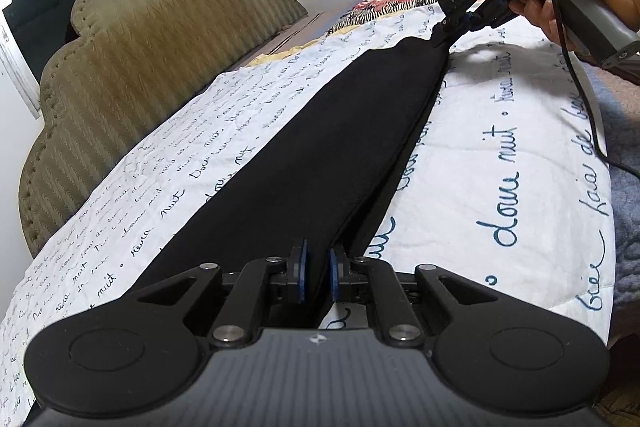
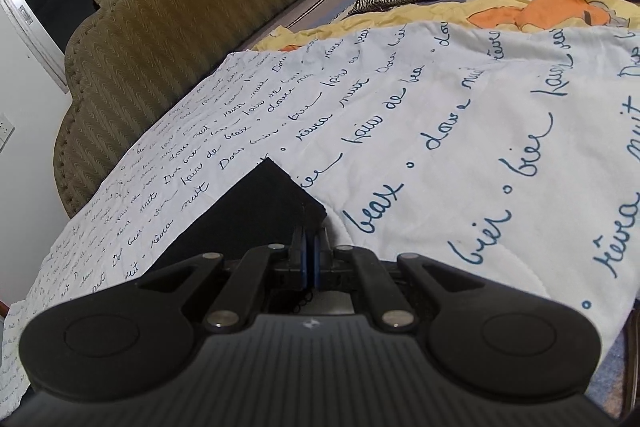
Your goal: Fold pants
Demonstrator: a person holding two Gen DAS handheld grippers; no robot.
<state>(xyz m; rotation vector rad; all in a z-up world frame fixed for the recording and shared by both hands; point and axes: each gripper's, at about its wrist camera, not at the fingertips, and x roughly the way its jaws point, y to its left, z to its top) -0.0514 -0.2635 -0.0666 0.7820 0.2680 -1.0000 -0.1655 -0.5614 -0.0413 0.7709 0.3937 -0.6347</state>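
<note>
Our left gripper (image 1: 317, 277) pinches one end of matte black pants (image 1: 320, 155), stretched in a long band over the script-printed quilt (image 1: 500, 155); our right gripper (image 2: 311, 259) pinches the far corner, fingers pressed together, edge hidden.

Matt black cloth pants (image 1: 304, 147) on quilted cotton bedspread (image 1: 500, 155).
Ribbed olive fabric headboard (image 1: 132, 67); matt black plastic gripper (image 1: 318, 273), blue rubbery pads (image 1: 333, 275).
</note>
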